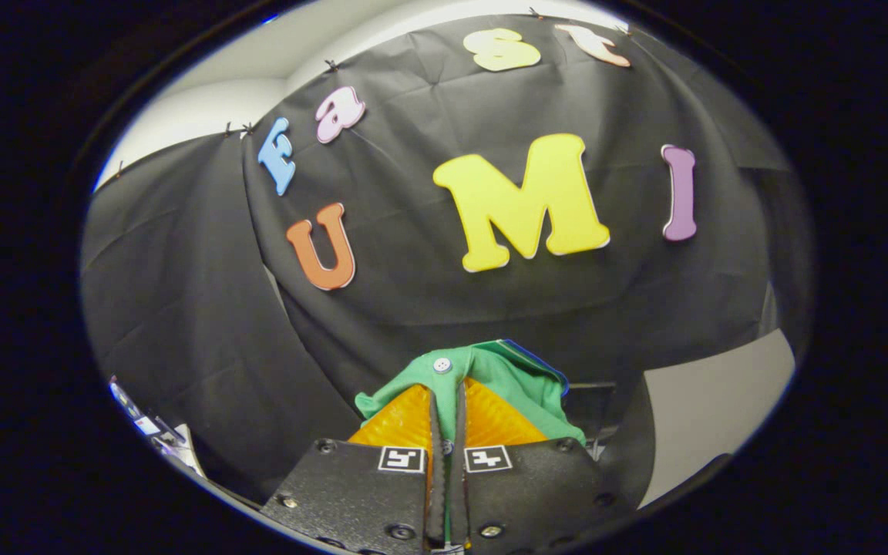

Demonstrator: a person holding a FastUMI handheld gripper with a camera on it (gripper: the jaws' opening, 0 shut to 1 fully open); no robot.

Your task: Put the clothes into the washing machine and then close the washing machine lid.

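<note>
Green cloth is clamped between the jaws: the gripper [448, 401] has its two fingers [405, 420] pressed nearly together, and a green garment [506, 378] is pinched in the thin slit between them. The garment bunches over and around the fingertips, spilling to both sides, with more of it hanging toward the right. A small pale button [442, 364] with holes sits on the fabric just above the fingertips, and a dark blue trim [540, 362] runs along the garment's upper right edge. How far the garment hangs down is hidden behind the fingers and the gripper body.

Two square black-and-white marker tags [401, 459] sit on the gripper body, one on each side of the slit; they carry a pattern, no readable words.

Beyond the garment hangs the black cloth wall [182, 308] of the booth, creased and folded. Lower right of the garment, a pale grey flat surface [714, 408] shows; what it belongs to is hard to make out. Far left, some small light objects [151, 432] are cut off and too blurred to name.
</note>
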